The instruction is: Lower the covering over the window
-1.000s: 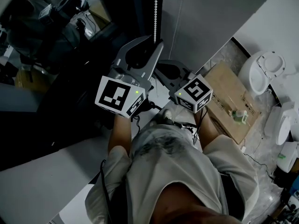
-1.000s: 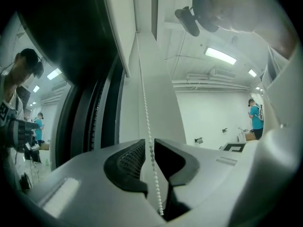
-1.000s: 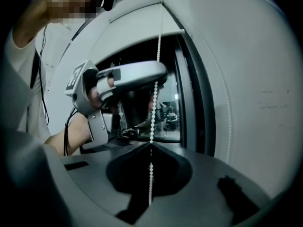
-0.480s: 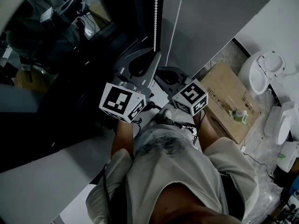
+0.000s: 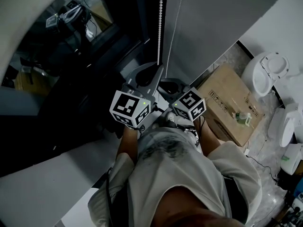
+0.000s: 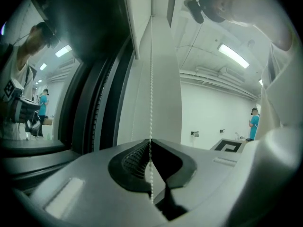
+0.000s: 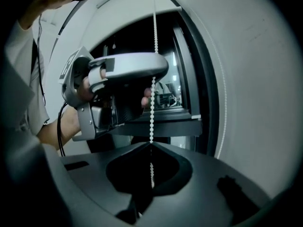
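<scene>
A white bead chain [image 5: 160,22] hangs in front of the dark window [image 5: 61,37], beside the grey roller blind [image 5: 222,18]. My left gripper [image 5: 158,71] is shut on the chain, which runs straight into its closed jaws in the left gripper view, bead chain [image 6: 151,79], left gripper [image 6: 151,140]. Just below it my right gripper [image 5: 163,83] is shut on the same strand, bead chain [image 7: 153,56], right gripper [image 7: 151,144]. The left gripper's body [image 7: 118,86] shows above in the right gripper view. A second strand [image 7: 222,103] hangs free to the right.
A cardboard box [image 5: 232,103] with a small green bottle [image 5: 243,118] on it lies on the floor to the right. White toilets [image 5: 267,70] stand beyond it. The dark window frame [image 5: 137,13] rises directly ahead, and my body fills the lower view.
Both grippers have come down and toward my body along the window, still shut on the bead chain, the right one staying just under the left.
</scene>
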Motion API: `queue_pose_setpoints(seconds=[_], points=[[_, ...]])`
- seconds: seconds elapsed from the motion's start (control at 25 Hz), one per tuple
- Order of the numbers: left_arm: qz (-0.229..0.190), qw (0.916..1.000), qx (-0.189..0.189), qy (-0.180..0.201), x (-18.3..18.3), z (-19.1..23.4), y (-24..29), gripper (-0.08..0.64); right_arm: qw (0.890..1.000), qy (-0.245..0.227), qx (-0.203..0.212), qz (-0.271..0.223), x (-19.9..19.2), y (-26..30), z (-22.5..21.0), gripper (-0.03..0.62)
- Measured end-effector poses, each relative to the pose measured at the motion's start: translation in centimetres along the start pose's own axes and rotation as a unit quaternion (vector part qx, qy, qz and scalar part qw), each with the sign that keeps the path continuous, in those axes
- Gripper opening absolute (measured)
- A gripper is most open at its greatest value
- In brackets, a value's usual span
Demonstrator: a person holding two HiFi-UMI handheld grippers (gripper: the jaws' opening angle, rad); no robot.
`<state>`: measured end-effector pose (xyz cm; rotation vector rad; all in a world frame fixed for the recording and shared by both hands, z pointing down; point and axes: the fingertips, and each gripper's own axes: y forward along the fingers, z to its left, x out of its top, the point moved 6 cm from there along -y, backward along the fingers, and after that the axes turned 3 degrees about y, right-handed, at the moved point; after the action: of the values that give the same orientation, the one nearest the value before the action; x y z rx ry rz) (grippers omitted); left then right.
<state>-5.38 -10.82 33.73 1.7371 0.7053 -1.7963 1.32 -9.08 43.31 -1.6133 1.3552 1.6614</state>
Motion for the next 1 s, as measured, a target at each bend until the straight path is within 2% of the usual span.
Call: queue_pose_setpoints(seconds=[0.2, 0.56, 0.6, 0.72, 0.84, 1.0], points=[[0.024, 0.9996, 0.000, -0.018, -2.3, -0.2, -0.3, 0.018, 1.000, 0.011, 0.000, 0.024, -2.0, 0.5, -0.1, 0.018], [0.028, 0.9993, 0.000, -0.023, -2.9, -0.4, -0.6, 0.017, 1.000, 0.004, 0.008, 0.000, -1.9, -0.3, 0.0, 0.020], [0.028, 0.9993, 0.001, -0.023, -2.9, -0.4, -0.6, 0.018, 1.000, 0.003, 0.012, -0.009, -1.5, -0.8, 0.0, 0.022], [0.027, 0.9993, 0.003, -0.023, -2.9, -0.3, -0.7, 0.018, 0.998, -0.002, 0.026, -0.057, 0.7, -2.8, -0.2, 0.086], [0.028, 0.9993, 0.003, -0.024, -2.9, -0.3, -0.7, 0.018, 0.992, -0.010, 0.038, -0.121, 4.4, -5.1, 0.0, 0.100], [0.027, 0.9994, 0.002, -0.024, -2.8, -0.4, -0.7, 0.018, 0.982, -0.037, 0.035, -0.184, 9.4, -6.7, 0.1, 0.100]])
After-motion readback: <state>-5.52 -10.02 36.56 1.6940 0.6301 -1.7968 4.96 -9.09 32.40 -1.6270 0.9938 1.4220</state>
